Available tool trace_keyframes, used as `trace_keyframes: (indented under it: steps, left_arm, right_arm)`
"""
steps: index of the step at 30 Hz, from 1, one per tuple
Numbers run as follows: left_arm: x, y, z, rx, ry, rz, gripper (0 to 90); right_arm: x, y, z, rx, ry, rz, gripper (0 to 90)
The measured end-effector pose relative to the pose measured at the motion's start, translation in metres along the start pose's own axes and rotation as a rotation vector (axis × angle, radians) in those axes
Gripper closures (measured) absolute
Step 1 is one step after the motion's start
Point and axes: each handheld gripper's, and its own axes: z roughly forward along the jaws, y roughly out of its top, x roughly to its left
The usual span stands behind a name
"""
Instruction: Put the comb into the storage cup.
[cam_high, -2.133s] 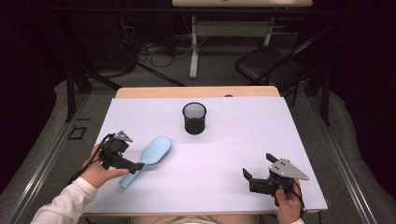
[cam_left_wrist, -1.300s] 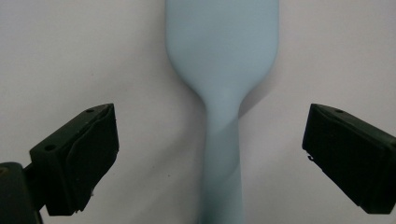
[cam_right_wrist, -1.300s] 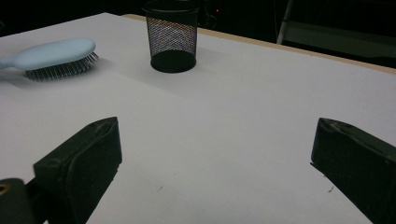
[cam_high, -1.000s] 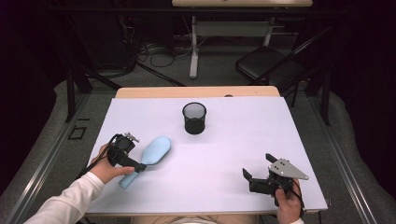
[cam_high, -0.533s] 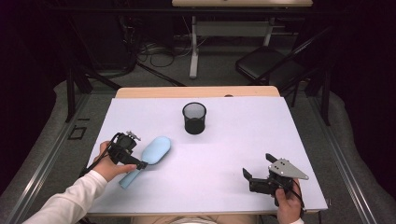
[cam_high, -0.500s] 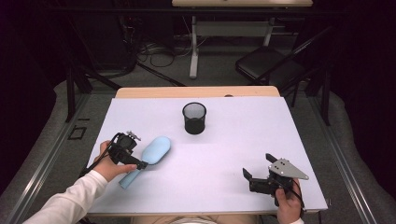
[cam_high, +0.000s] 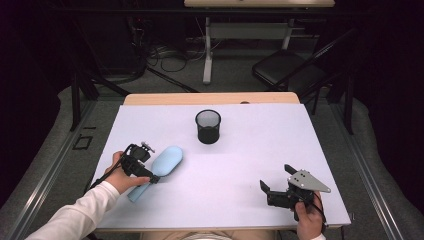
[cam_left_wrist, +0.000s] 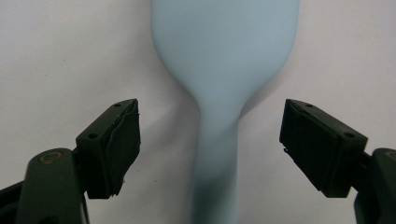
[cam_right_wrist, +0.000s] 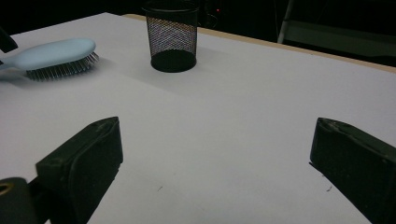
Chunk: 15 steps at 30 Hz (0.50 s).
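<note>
A pale blue hairbrush (cam_high: 161, 165) lies bristles down on the white table, at its left side. My left gripper (cam_high: 150, 176) hangs just over the brush's neck, jaws open. In the left gripper view the handle (cam_left_wrist: 215, 154) runs up between the two black pads without touching either. A black mesh cup (cam_high: 208, 126) stands upright in the middle of the far half. My right gripper (cam_high: 275, 181) rests open near the front right corner, nothing between its jaws. The right gripper view shows the brush (cam_right_wrist: 56, 56) at far left and the cup (cam_right_wrist: 172, 36) ahead.
The white table top (cam_high: 250, 150) ends in a wooden strip at the far edge. Beyond it stand a black chair (cam_high: 290, 70), a table leg and cables on the floor. A white sleeve (cam_high: 75, 215) comes in at the bottom left.
My left gripper has slid right along the table, from beside the brush handle to over its neck. The brush, the cup and the right gripper have not moved.
</note>
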Motion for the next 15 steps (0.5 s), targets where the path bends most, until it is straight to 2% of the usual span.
trace_keyframes:
  steps: [3,6,13,15]
  left_arm:
    - [-0.0011,0.0005,0.001,0.004,-0.011,0.003,21.5]
    - [-0.0016,0.0006,0.0015,0.005,-0.015,0.0,28.3]
    - [-0.0039,0.0009,0.0045,0.011,0.006,0.016,30.7]
    - [-0.0045,0.0013,0.0049,0.014,0.006,0.026,34.7]
  right_arm:
    - [-0.0002,-0.0001,0.0002,-0.001,-0.001,-0.001,2.2]
    - [-0.0001,-0.0001,0.0004,-0.001,0.001,-0.002,2.3]
    - [-0.0001,0.0,0.0004,-0.001,0.002,-0.003,2.4]
    - [-0.0001,0.0,0.0004,-0.002,0.001,-0.004,2.4]
